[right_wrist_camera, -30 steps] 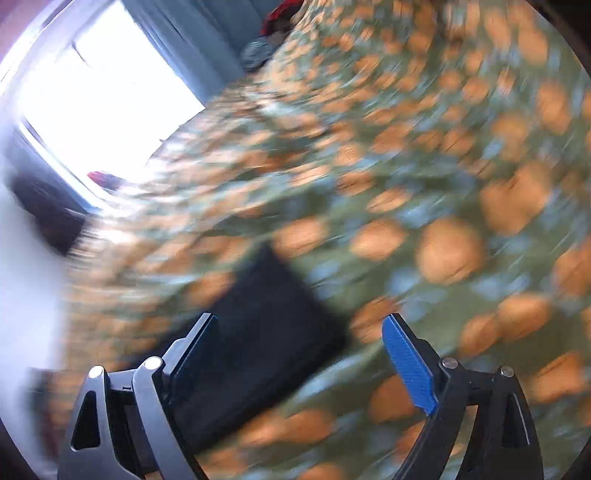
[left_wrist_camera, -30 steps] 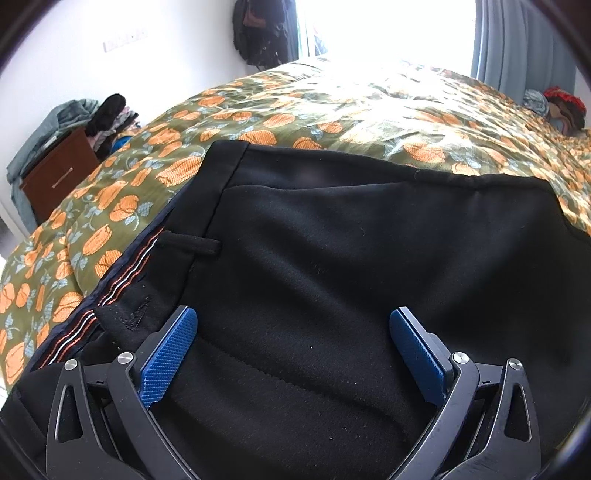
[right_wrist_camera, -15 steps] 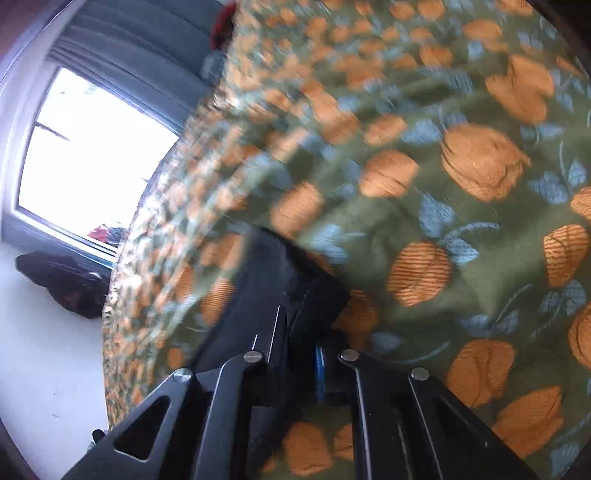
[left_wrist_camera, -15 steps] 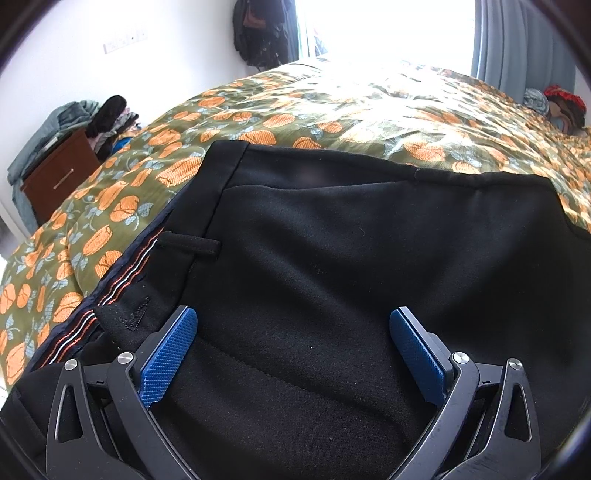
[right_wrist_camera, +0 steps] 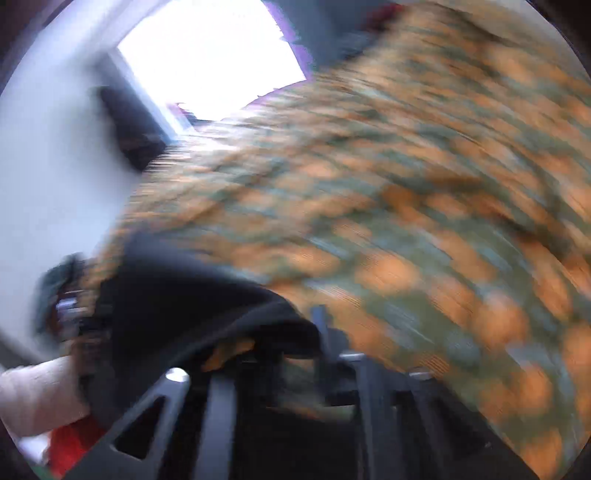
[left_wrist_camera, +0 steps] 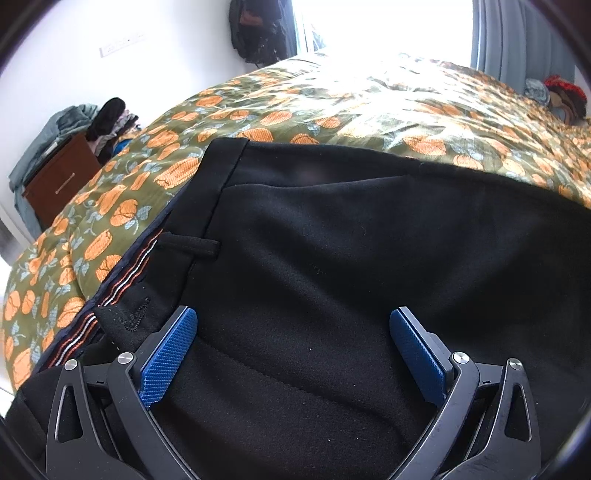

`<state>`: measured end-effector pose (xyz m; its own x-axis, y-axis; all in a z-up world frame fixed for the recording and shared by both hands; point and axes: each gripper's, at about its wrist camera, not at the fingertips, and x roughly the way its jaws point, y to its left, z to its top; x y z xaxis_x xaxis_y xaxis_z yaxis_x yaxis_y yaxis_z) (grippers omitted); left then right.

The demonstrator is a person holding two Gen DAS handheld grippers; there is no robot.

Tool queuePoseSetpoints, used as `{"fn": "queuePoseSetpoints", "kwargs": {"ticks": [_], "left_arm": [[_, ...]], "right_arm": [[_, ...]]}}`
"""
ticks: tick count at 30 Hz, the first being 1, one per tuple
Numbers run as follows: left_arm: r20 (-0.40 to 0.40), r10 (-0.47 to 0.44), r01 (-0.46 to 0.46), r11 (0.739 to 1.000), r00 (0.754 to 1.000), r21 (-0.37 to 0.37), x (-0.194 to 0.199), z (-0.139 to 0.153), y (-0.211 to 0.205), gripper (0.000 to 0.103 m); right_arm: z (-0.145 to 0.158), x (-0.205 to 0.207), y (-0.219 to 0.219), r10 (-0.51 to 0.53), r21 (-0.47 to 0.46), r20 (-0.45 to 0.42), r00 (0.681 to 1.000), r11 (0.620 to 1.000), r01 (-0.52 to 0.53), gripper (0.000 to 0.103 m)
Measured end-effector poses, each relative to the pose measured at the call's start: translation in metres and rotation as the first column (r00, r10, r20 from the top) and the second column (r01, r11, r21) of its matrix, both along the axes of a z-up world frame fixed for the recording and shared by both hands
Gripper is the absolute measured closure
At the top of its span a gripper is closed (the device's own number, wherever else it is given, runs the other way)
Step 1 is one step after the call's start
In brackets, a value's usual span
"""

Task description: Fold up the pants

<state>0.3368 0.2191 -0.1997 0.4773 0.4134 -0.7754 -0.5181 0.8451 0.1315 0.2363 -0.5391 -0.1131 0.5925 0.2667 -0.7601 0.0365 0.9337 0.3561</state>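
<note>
Black pants (left_wrist_camera: 332,240) lie flat on a bed with an olive cover with orange flowers (left_wrist_camera: 122,206). Their waistband with a striped lining (left_wrist_camera: 122,284) is at the left. My left gripper (left_wrist_camera: 291,350) is open and hovers low over the pants, blue pads on either side of bare cloth. In the blurred right wrist view my right gripper (right_wrist_camera: 295,350) is shut on the end of the pants (right_wrist_camera: 192,295) and holds that cloth lifted above the bed cover (right_wrist_camera: 406,221).
A brown dresser piled with clothes (left_wrist_camera: 59,177) stands at the left by the white wall. A dark bag hangs by the bright window (left_wrist_camera: 258,29). Clothes lie at the bed's far right corner (left_wrist_camera: 557,96). A person's arm (right_wrist_camera: 33,395) shows low left.
My right gripper closed on the end of the pants and has lifted it, swinging fast. The left gripper has not moved.
</note>
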Motion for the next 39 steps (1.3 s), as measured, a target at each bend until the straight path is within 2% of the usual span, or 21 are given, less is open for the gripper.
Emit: {"fn": "queuePoseSetpoints", "kwargs": {"ticks": [1,2,4,5,6,9,11,15,17,21,24,28,31,33,36,39], "left_arm": [[-0.012,0.003,-0.003,1.000,1.000,-0.001,0.002,0.001,0.000,0.000],[-0.024,0.005,-0.005,1.000,1.000,-0.003,0.002,0.003,0.000,0.000],[-0.062,0.011,-0.012,1.000,0.998,-0.011,0.004,0.010,0.000,0.001],[-0.075,0.006,-0.007,1.000,0.997,-0.020,0.002,0.016,-0.002,0.001],[-0.077,-0.002,0.000,1.000,0.997,-0.028,-0.002,0.021,-0.004,0.001],[-0.045,-0.046,0.044,0.998,0.998,-0.043,-0.025,0.042,-0.019,0.001],[-0.031,-0.079,0.077,0.995,0.996,-0.060,-0.050,0.054,-0.035,0.001],[-0.037,-0.163,0.156,0.978,0.986,-0.139,-0.106,0.061,-0.070,0.001],[-0.047,-0.204,0.195,0.968,0.978,-0.159,-0.134,0.058,-0.087,0.001],[-0.057,-0.243,0.233,0.962,0.968,-0.143,-0.162,0.047,-0.107,0.001],[-0.091,-0.243,0.228,0.962,0.966,-0.149,-0.171,0.031,-0.106,0.001],[-0.075,-0.225,0.215,0.969,0.972,-0.125,-0.180,0.033,-0.103,0.001],[-0.056,-0.219,0.211,0.970,0.974,-0.119,-0.183,0.031,-0.101,0.001],[-0.054,-0.215,0.210,0.974,0.975,-0.089,-0.183,0.026,-0.104,0.000],[-0.059,-0.208,0.205,0.977,0.976,-0.053,-0.180,0.022,-0.110,0.000],[-0.056,-0.210,0.207,0.976,0.976,-0.063,-0.181,0.020,-0.109,0.000]], "right_arm": [[-0.008,-0.005,-0.007,-0.071,-0.061,-0.042,0.997,0.996,0.069,0.071],[-0.013,-0.009,-0.015,-0.127,-0.108,-0.074,0.989,0.987,0.119,0.062],[-0.012,-0.021,-0.028,-0.214,-0.118,-0.071,0.974,0.972,0.205,0.050],[-0.006,-0.030,-0.031,-0.267,-0.107,-0.049,0.962,0.959,0.261,0.037],[0.001,-0.034,-0.033,-0.298,-0.107,-0.033,0.954,0.950,0.293,0.029],[0.020,-0.057,-0.023,-0.360,-0.138,0.035,0.932,0.922,0.362,0.029],[0.032,-0.076,-0.005,-0.344,-0.128,0.075,0.936,0.927,0.351,0.029],[0.043,-0.105,0.058,-0.252,-0.130,0.126,0.959,0.954,0.268,0.026],[0.035,-0.110,0.091,-0.194,-0.125,0.133,0.972,0.970,0.210,0.026],[0.019,-0.108,0.158,-0.029,-0.140,0.120,0.992,0.989,0.045,0.026],[0.003,-0.107,0.188,0.036,-0.139,0.116,0.993,0.990,-0.019,0.026],[-0.026,-0.106,0.207,0.068,-0.198,0.032,0.997,0.978,-0.061,0.026],[-0.030,-0.110,0.208,0.074,-0.231,0.033,0.997,0.971,-0.064,0.026],[-0.037,-0.110,0.204,0.064,-0.243,0.007,0.998,0.968,-0.060,0.025],[-0.057,-0.107,0.191,0.020,-0.192,-0.070,0.997,0.981,-0.033,0.024],[-0.058,-0.106,0.186,0.017,-0.162,-0.067,0.998,0.986,-0.028,0.020]]}}
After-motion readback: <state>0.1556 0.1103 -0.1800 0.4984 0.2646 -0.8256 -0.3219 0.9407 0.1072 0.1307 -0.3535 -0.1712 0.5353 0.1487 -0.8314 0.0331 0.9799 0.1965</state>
